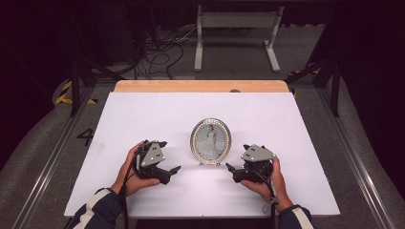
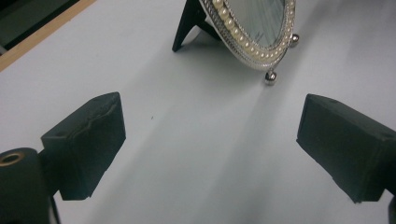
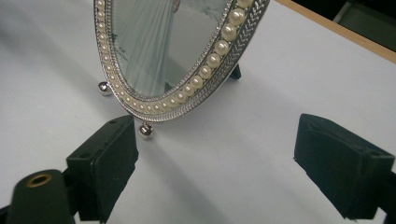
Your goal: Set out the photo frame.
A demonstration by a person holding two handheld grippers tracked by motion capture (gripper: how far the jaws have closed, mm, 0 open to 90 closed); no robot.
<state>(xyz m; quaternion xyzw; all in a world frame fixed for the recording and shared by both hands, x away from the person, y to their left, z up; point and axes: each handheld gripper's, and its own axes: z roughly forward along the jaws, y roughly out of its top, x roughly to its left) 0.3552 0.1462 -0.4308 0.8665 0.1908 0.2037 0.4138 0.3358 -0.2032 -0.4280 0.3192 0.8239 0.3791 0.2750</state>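
White table (image 1: 143,124) (upright picture frame (image 1: 210,140))

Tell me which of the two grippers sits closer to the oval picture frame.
The right gripper. In its own view the frame looms large, its ball foot beside one jaw; from the left gripper the frame sits farther off. Both stand open.

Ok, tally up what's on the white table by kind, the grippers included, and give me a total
Oval picture frame, silver with a pearl rim, standing: 1
Black two-jaw grippers, the left gripper and the right gripper, both with jaws open and apart from the frame: 2
Total: 3
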